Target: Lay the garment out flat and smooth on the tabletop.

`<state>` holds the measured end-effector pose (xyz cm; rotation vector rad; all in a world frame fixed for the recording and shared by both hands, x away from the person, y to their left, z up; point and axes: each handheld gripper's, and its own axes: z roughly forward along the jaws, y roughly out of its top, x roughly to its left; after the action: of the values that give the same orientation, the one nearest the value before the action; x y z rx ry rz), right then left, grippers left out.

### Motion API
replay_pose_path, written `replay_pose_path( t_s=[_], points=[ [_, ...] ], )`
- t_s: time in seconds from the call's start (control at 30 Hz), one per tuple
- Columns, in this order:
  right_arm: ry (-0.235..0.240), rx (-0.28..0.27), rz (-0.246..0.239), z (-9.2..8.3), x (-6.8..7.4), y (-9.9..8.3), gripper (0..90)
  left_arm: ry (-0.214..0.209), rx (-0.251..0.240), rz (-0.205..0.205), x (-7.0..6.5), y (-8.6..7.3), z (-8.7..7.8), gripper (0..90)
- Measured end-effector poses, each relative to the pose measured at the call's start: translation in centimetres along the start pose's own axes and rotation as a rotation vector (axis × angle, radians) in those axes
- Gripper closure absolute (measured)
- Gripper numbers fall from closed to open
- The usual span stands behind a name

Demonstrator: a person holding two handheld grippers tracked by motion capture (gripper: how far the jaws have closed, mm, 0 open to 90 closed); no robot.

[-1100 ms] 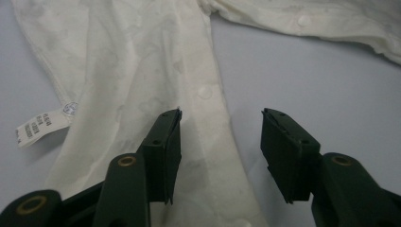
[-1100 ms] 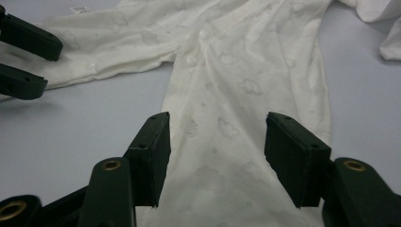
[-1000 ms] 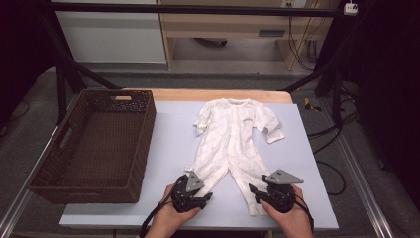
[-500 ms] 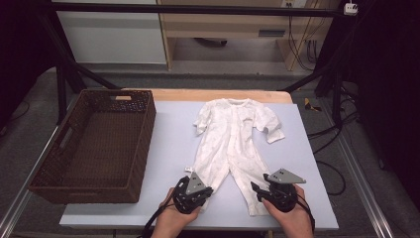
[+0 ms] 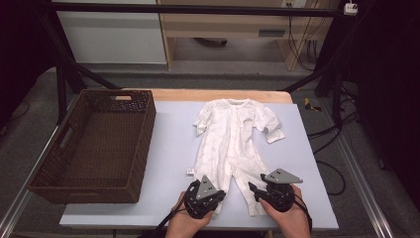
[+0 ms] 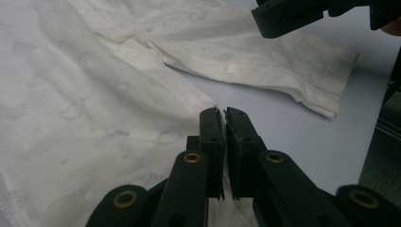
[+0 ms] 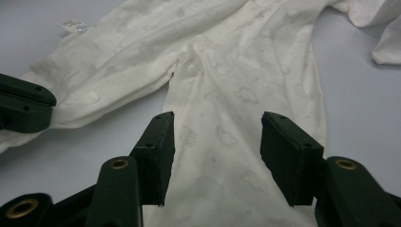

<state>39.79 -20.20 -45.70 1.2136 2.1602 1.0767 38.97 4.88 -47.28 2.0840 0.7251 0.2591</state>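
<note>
Pale blue tabletop [image 5: 168, 148], white cotton baby romper [image 5: 229, 144] lying flat at centre, brown wicker basket [image 5: 94, 144] at 9 o'clock. Left gripper [image 6: 224, 112] has just pinched its leg hem; right gripper [image 7: 216, 124] straddles the other leg, spread. Next: right needs to clamp too, probably for folding.
</note>
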Motion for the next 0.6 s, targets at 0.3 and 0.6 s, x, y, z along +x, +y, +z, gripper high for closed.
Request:
replay_pose_path(
  t_s=[0.3, 0.6],
  points=[
    [-0.003, -0.005, 0.014, -0.1, 0.1, 0.1, 45.6, 0.038, -0.054, 0.008, -0.6, 0.6, -1.3, 68.8],
    [0.004, -0.006, 0.004, -0.1, 0.3, 0.1, 49.8, 0.118, -0.073, -0.006, 1.7, 0.8, -3.1, 61.1]
  ],
)
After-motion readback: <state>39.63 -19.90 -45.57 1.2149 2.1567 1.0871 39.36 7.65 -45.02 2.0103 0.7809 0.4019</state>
